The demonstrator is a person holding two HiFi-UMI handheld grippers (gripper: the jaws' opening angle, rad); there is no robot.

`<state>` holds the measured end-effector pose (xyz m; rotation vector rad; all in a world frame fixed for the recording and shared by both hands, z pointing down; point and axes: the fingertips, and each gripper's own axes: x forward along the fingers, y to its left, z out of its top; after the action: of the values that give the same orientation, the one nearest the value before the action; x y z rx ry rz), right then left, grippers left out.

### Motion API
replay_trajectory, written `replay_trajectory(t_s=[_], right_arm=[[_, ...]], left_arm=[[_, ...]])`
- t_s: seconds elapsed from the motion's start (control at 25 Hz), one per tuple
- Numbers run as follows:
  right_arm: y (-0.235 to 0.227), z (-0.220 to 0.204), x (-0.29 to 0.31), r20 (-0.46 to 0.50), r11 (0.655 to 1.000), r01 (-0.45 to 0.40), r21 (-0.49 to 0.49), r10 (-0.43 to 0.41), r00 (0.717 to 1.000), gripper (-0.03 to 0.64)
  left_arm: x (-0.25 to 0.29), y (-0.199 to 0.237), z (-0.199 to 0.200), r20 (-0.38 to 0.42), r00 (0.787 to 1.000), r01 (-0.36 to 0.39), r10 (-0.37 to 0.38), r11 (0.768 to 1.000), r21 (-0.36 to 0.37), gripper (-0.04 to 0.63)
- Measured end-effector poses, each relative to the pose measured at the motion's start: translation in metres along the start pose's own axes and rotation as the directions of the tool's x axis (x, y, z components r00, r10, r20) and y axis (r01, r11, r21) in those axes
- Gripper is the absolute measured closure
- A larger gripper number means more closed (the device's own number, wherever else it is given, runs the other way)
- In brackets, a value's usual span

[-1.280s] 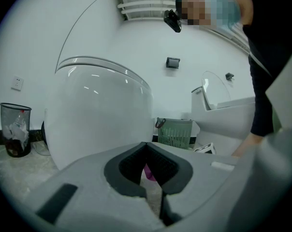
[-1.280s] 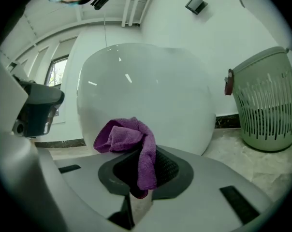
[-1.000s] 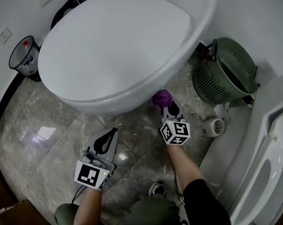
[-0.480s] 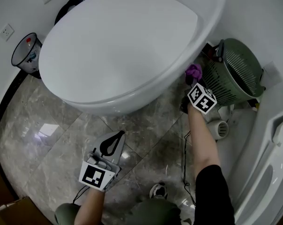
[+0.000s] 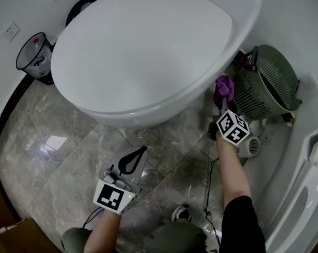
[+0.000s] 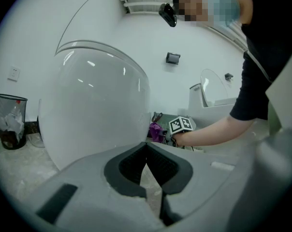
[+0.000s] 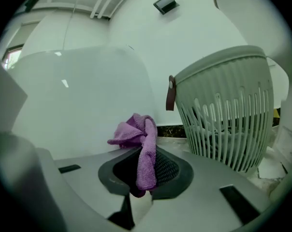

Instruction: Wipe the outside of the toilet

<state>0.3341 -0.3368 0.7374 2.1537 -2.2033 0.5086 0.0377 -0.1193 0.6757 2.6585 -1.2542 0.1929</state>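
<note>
Two grippers show, and only one is at work. The right gripper (image 5: 222,103) has its jaws clamped on a purple cloth (image 5: 224,87). The bunched top of the cloth stands low at the outer wall of the toilet (image 5: 148,51), under the overhang of the closed lid, on the side facing a green slatted basket (image 5: 267,83). In the right gripper view the cloth droops between the jaws with the toilet's white wall right behind it. Whether it presses on that wall or sits just off it I cannot tell. The left gripper (image 5: 142,151) hangs over the grey marble floor (image 5: 59,152) in front of the toilet, well apart from the bowl, its jaws together with nothing between them.

The step in hand looks like wiping the toilet's flank on the basket side. The next move probably calls for pushing the cloth flat onto the curved wall and following that curve. That means turning the wrist so the fabric, not the jaws, meets the porcelain. The gap between toilet and basket is narrow, so the stroke wants care not to knock the basket. The clamp should stay firm, since only a fold of cloth is caught.
</note>
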Motion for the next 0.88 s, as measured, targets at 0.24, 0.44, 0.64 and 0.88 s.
replay_trajectory(t_s=[0.24, 0.44, 0.64, 0.88], right_arm=[[0.05, -0.033, -0.099, 0.005, 0.993, -0.116, 0.035, 0.116, 0.993, 0.569], [0.116, -0.055, -0.175, -0.017, 0.98, -0.198, 0.021, 0.198, 0.98, 0.569], [0.193, -0.039, -0.23, -0.029, 0.939, -0.324, -0.117, 0.323, 0.946, 0.569], [0.256, 0.014, -0.26, -0.037, 0.928, -0.35, -0.126, 0.348, 0.937, 0.569]], left_arm=[[-0.029, 0.014, 0.006, -0.017, 1.0, 0.004, -0.004, 1.0, 0.007, 0.589], [-0.041, 0.032, 0.003, -0.035, 0.999, 0.015, -0.016, 1.0, -0.021, 0.589], [-0.059, 0.076, 0.021, -0.002, 1.0, -0.024, 0.024, 0.999, -0.029, 0.589], [-0.128, 0.093, 0.05, -0.055, 0.998, -0.033, 0.039, 0.993, 0.117, 0.589]])
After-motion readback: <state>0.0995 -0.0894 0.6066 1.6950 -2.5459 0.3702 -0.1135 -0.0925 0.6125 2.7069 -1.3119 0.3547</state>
